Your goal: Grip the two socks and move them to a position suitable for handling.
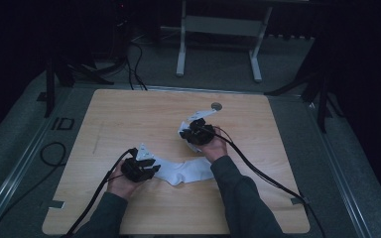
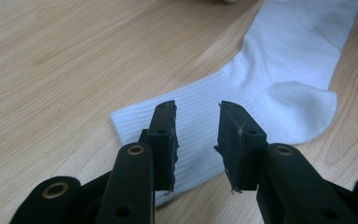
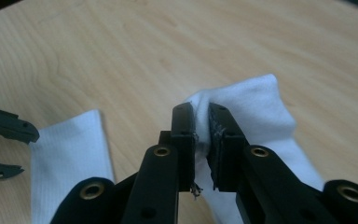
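- High view: your white sock (image 1: pixel 186 171) lies near the middle of the tabletop (image 1: pixel 129 114), running from your left claw (image 1: pixel 146 167) at about 7 o'clock up toward your right claw (image 1: pixel 194 131) at about 1 o'clock. It sags and bends between them, so judge it light, limp and unbreakable; it will drape, not hold shape.
- Left gripper view: your left claw (image 2: pixel 196 135) stands released, jaws apart over the ribbed cuff end of the sock (image 2: pixel 261 88), which lies flat on the tabletop (image 2: pixel 65 60). You cannot tell whether the tips touch the fabric. The ribbed knit looks grippy, not slippery, so the cuff edge at 6 o'clock is a sound place to pinch.
- Right gripper view: your right claw (image 3: pixel 200 126) is clenched on a bunched fold of the sock (image 3: pixel 256 102), toe end by the look, raised off the tabletop (image 3: pixel 121 51). The cuff lies at 8 o'clock. Pinch plenty of cloth, since a thin fold could slide free.
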`<state>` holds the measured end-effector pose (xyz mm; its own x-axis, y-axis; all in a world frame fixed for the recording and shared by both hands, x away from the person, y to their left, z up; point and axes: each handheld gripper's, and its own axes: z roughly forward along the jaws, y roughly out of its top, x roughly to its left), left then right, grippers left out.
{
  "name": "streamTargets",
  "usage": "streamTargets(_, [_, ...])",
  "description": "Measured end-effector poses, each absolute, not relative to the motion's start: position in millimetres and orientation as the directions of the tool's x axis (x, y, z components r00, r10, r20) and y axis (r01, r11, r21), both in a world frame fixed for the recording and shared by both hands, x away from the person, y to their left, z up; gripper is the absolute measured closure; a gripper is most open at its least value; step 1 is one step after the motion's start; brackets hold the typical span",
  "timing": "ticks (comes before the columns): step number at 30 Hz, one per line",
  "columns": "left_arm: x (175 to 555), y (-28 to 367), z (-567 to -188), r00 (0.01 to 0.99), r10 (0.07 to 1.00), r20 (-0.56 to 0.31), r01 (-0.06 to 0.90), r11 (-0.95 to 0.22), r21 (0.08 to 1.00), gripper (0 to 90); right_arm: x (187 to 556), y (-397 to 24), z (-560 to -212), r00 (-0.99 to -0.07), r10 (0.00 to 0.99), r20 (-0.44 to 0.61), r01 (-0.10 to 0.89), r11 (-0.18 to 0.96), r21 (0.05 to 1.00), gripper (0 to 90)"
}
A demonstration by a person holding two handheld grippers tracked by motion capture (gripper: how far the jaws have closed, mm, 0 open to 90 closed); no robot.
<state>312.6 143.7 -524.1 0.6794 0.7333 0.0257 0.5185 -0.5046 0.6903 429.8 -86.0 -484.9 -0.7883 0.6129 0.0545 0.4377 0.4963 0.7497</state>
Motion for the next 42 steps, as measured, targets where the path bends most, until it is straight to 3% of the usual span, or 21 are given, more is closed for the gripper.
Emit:
streamTargets(4, [312.7, 143.6, -524.5, 0.679, 0.734, 0.026, 0.519, -0.504, 0.69, 67.1, 430.3, -113.6, -476.3, -0.758, 0.648, 0.072, 0.451, 0.442, 0.775, 81.5])
streamTargets(12, [312.8, 141.5, -526.5, 0.68, 0.732, 0.027, 0.521, -0.509, 0.685, 67.1, 429.2, -174.2, -494.5, -0.666, 0.74, 0.098, 0.529, 0.375, 0.761, 81.6])
streamTargets(24, [312.9, 139.7, -528.3, 0.682, 0.73, 0.027, 0.523, -0.513, 0.68, 67.1, 421.8, -235.5, -525.3, -0.568, 0.821, 0.048, 0.613, 0.384, 0.69, 81.4])
streamTargets(27, [312.9, 139.6, -528.3, 0.682, 0.731, 0.028, 0.523, -0.513, 0.681, 67.1, 421.3, -243.2, -528.3, -0.56, 0.828, 0.032, 0.627, 0.398, 0.67, 79.5])
streamTargets(33, [313.3, 139.5, -528.9, 0.681, 0.732, 0.027, 0.523, -0.513, 0.681, 67.1, 419.4, -246.5, -519.9, -0.57, 0.822, 0.024, 0.602, 0.398, 0.692, 66.1])
streamTargets(42, [313.3, 140.9, -527.5, 0.679, 0.733, 0.032, 0.524, -0.514, 0.679, 66.7, 424.3, -227.0, -498.5, -0.643, 0.766, -0.014, 0.528, 0.456, 0.716, 66.5])
